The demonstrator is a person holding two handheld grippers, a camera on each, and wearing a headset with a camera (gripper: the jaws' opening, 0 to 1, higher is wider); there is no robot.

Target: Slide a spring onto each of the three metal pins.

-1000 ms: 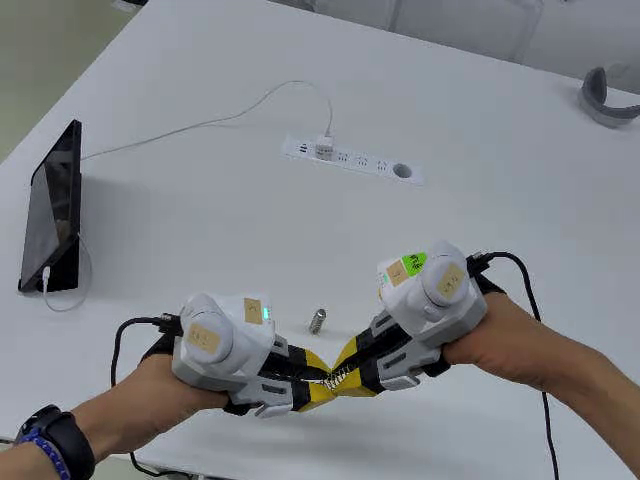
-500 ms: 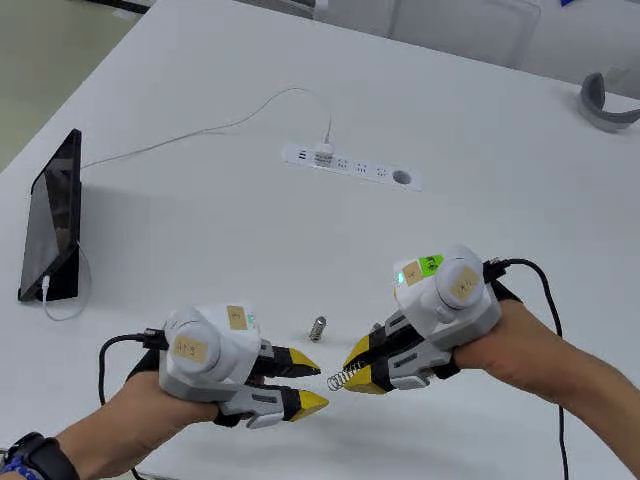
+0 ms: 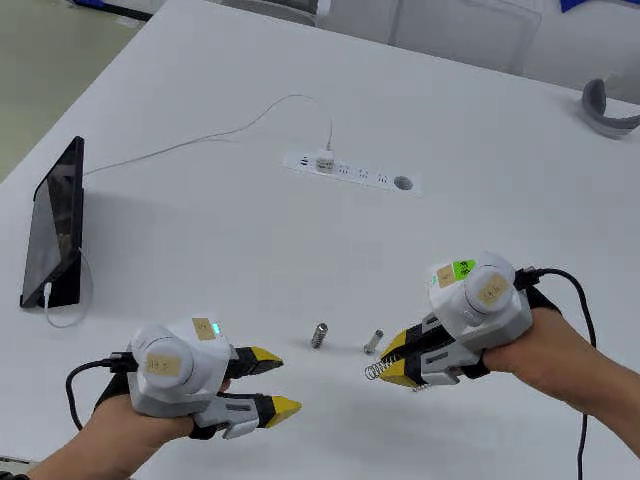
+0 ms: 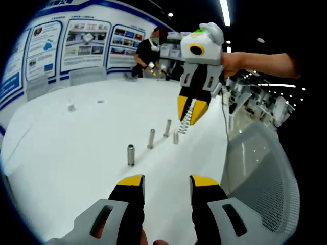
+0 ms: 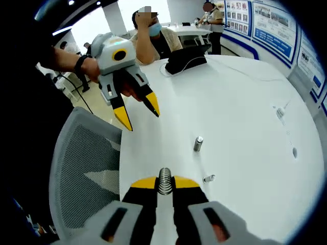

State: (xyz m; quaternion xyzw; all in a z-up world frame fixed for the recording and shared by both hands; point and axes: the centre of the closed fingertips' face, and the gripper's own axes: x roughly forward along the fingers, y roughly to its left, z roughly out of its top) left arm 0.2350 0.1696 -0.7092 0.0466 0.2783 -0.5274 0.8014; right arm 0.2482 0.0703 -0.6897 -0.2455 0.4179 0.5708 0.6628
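Observation:
My right gripper [image 3: 389,365] is shut on a small steel spring [image 3: 376,370] that sticks out past its yellow tips, just above the white table; its own view has the spring [image 5: 164,178] pinched between the jaws. My left gripper [image 3: 273,381] hovers open with nothing in it, a hand's width to the left. Between them stands a short pin wearing a spring [image 3: 319,335], with a bare metal pin [image 3: 373,342] to its right. The left gripper view looks past the sprung pin [image 4: 131,154] to two bare pins [image 4: 151,138] [image 4: 167,128] and the right gripper [image 4: 189,116].
A white power strip [image 3: 350,170] with a plugged cable lies mid-table. A tablet [image 3: 50,225] stands at the left edge, a grey curved object [image 3: 605,105] far right. A mesh chair [image 5: 87,168] sits below the table's near edge. People stand behind the table.
The two grippers were together on the spring and have drawn apart. My left gripper opened and moved left; the right one kept the spring and moved right, which uncovered a bare pin.

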